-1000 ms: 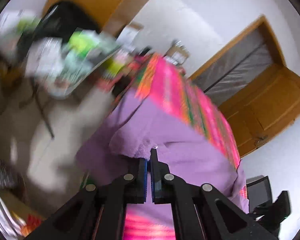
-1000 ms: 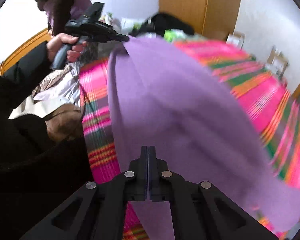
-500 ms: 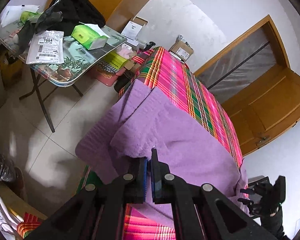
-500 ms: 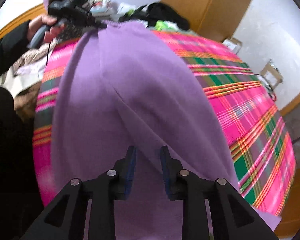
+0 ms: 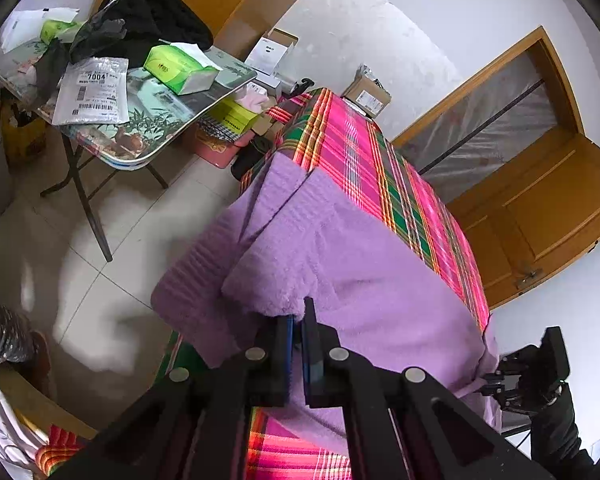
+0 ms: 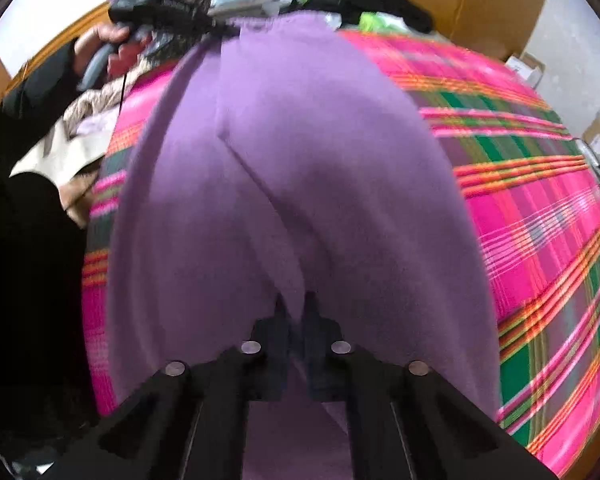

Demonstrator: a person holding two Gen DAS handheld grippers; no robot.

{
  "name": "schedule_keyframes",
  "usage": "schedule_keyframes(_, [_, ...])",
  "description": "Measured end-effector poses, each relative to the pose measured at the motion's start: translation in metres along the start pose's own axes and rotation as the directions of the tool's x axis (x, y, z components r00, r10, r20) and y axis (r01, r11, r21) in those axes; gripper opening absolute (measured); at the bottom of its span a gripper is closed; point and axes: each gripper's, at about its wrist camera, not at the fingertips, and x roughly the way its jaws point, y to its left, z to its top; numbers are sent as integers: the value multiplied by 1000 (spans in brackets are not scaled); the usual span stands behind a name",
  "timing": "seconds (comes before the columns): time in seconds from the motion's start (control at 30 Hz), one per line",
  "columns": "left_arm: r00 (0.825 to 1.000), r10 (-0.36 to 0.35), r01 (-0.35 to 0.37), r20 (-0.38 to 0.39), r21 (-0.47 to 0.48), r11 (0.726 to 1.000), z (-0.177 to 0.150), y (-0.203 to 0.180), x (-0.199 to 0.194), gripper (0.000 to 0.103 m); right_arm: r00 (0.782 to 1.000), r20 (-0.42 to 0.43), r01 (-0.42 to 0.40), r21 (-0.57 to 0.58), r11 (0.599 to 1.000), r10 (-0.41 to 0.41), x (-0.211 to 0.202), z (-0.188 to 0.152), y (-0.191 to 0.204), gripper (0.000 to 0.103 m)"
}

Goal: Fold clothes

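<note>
Left wrist view: left tongs (image 5: 297,322) clenched on purple garment (image 5: 352,264), cluttered folding counter (image 5: 152,136) beyond; right wrist view: right tongs (image 6: 296,312) just closed, pinching garment fold.

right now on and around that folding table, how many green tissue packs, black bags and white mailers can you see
green tissue packs: 2, one big mid-table, one smaller at the far end
black bags: 1
white mailers: 1, with a barcode label
total: 4
All sit on the folding table.
</note>
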Motion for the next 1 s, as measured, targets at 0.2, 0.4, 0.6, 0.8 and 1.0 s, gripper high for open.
schedule_keyframes(0.2, [998,-26,23,58,53,998,22,-31,-13,3,991,97,97,10,995,-97,-51,0,18,5])
schedule_keyframes(0.4, [991,-61,51,121,84,995,40,-44,-38,3,967,225,122,4,993,-119,-108,7,52,5])
schedule_keyframes(0.6, [999,39,-39,17,1,999,7,13,-22,3,988,154,-28,-17,999,31,-42,-2,96,5])
schedule_keyframes(0.8, [999,43,-43,4,-25,999,-5,33,-25,8,995,86,-66,87,994,59,-1,-6,87,11])
schedule_keyframes(1.0, [975,203,-212,94,96,973,-9,10,-52,9,978,210,-32,160,987,-2,-36,-20,85,24])
